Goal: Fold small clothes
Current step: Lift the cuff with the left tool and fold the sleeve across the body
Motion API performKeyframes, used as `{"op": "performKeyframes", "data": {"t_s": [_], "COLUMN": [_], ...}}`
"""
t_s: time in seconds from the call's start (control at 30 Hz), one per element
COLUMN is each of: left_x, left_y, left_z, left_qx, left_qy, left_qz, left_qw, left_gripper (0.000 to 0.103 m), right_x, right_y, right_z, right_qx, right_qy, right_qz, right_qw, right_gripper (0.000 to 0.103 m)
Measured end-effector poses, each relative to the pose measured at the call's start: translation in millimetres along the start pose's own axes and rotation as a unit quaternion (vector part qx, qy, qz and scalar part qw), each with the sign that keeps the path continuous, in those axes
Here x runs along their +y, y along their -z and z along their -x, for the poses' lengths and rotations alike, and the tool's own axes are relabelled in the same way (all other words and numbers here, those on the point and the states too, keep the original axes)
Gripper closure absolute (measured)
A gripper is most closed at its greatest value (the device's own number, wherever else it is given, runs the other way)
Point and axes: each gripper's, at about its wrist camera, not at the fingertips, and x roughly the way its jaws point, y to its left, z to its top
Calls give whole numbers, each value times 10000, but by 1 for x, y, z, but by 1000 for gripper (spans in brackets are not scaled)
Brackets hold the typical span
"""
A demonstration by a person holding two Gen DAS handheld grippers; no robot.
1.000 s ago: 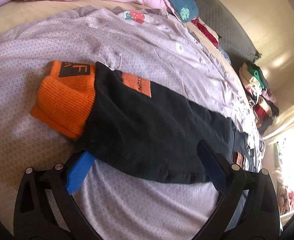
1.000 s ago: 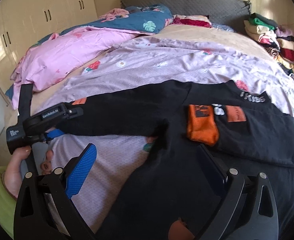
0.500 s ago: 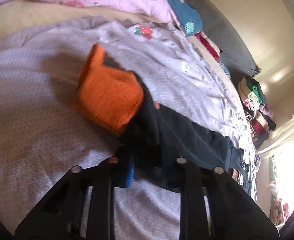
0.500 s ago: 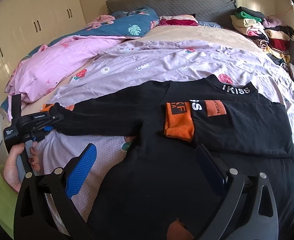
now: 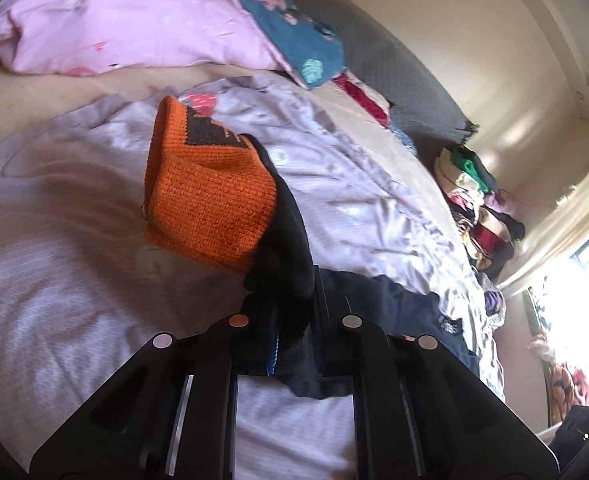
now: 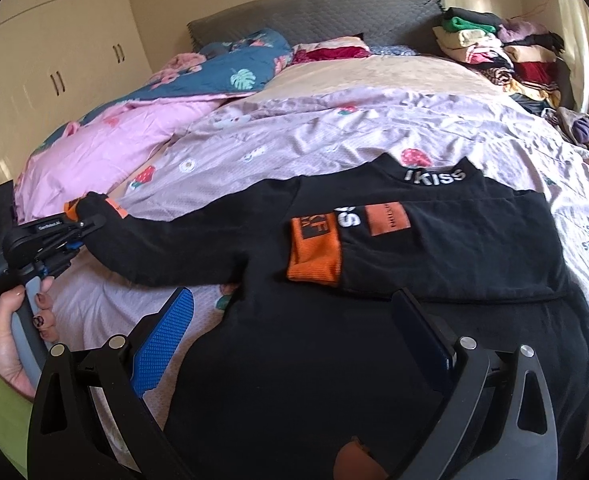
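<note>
The left wrist view sits close behind the orange cuff (image 5: 210,204), looking along the bed (image 5: 54,280) toward the headboard (image 5: 394,72). The right wrist view looks down over the black top (image 6: 374,320) toward the same headboard, and catches that cuff at its left edge.

Bare sheet (image 6: 334,136) free w/ room beyond sweater (image 6: 374,320), clothes pile (image 6: 506,56) blocks far-right corner

Black sweater (image 6: 374,320), orange cuffs (image 5: 210,200); lilac strawberry-print sheet (image 6: 334,136)
</note>
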Motion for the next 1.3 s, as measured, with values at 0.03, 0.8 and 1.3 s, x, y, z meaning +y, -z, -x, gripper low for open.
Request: {"op": "performKeyframes", "data": {"t_s": [0.03, 0.8, 1.3], "left_x": [-5, -137, -209], "left_y": [0, 22, 58], "left_z": [0, -17, -38], "left_qx": [2, 96, 419], "left_qy": [41, 935, 1301], "left_qz": [-35, -947, -1477], "left_qw": [10000, 9911, 9795], "left_gripper": [97, 97, 97], "right_x": [-3, -84, -148], "right_y": [0, 13, 31], "right_z": [2, 66, 97], "right_qx": [-16, -589, -777], "right_qy": [10, 256, 540], "right_qz": [-37, -1046, -1888], "right_qw": [10000, 9924, 9775], "right_gripper": [5, 5, 5]}}
